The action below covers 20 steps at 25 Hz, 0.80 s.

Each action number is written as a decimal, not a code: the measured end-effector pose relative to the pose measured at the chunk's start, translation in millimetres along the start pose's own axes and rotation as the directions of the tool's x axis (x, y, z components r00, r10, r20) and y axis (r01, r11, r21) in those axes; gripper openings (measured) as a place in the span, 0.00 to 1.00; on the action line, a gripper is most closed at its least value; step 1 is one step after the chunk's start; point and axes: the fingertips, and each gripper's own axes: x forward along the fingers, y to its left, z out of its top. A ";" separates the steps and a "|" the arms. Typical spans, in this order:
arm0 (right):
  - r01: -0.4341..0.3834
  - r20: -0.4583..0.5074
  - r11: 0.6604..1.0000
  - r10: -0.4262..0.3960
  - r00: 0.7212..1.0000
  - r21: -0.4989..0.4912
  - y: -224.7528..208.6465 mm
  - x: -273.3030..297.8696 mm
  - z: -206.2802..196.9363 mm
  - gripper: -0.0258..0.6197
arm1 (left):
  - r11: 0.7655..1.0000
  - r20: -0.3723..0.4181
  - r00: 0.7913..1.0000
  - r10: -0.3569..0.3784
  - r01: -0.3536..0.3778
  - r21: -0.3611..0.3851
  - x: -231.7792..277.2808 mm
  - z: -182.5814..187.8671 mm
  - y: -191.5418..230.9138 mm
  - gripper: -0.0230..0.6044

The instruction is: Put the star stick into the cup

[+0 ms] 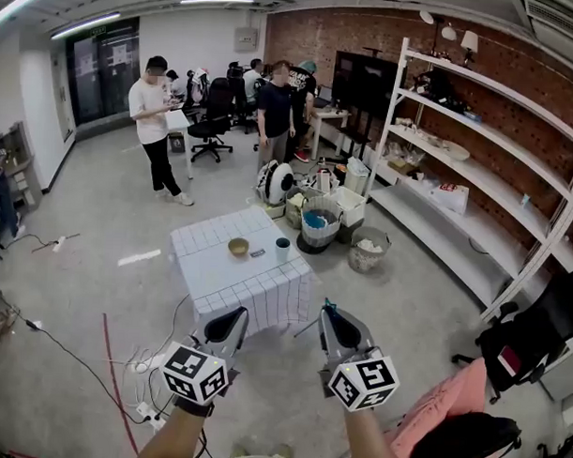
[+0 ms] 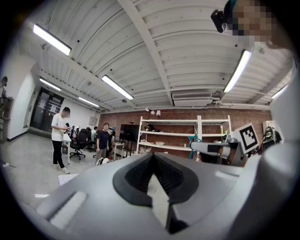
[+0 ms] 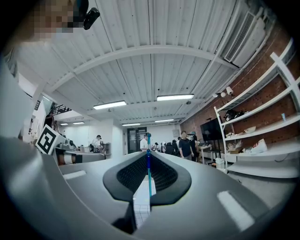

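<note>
Right gripper [image 3: 148,155]: jaws pinched on a thin blue star stick [image 3: 149,174]. The stick runs along the line of the jaws and pokes out past their tips, away from the person. In the head view only a short teal end of it [image 1: 327,307] shows above the gripper nose. Left gripper [image 2: 153,157]: jaws together at the tips, nothing between them, carried level with the right one. Both are held in the air short of the worktop, a small table under a white grid-patterned cloth [image 1: 219,273]. A small pale cylindrical cup [image 1: 282,249] stands upright on the far right part of the cloth. A tan round bowl [image 1: 238,246] sits near its left, and a small dark item lies between the two, too small to identify. Key relation: the cup lies ahead of the right gripper and a little to its left, well apart, with the near edge of the worktop between. The right gripper carries the stick and looks slightly the nearer. Judgement: the stick points forward, not down, so it likely needs carrying out over the cup and tipping end-down above the mouth. The bowl sits close enough to be mistaken for the target.
</note>
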 end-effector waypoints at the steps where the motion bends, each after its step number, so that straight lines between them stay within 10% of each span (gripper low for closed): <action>1: -0.004 0.002 1.000 0.004 1.000 0.005 -0.5 -0.5 0.0 0.09 | 1.000 -0.001 1.000 0.000 0.000 -0.001 0.9 -0.9 -0.3 0.05; 20: -0.027 0.029 0.998 0.026 0.999 0.050 -52.8 -14.7 -0.4 0.09 | 0.999 -0.018 0.999 0.035 -0.035 -0.010 37.1 -17.4 -25.0 0.05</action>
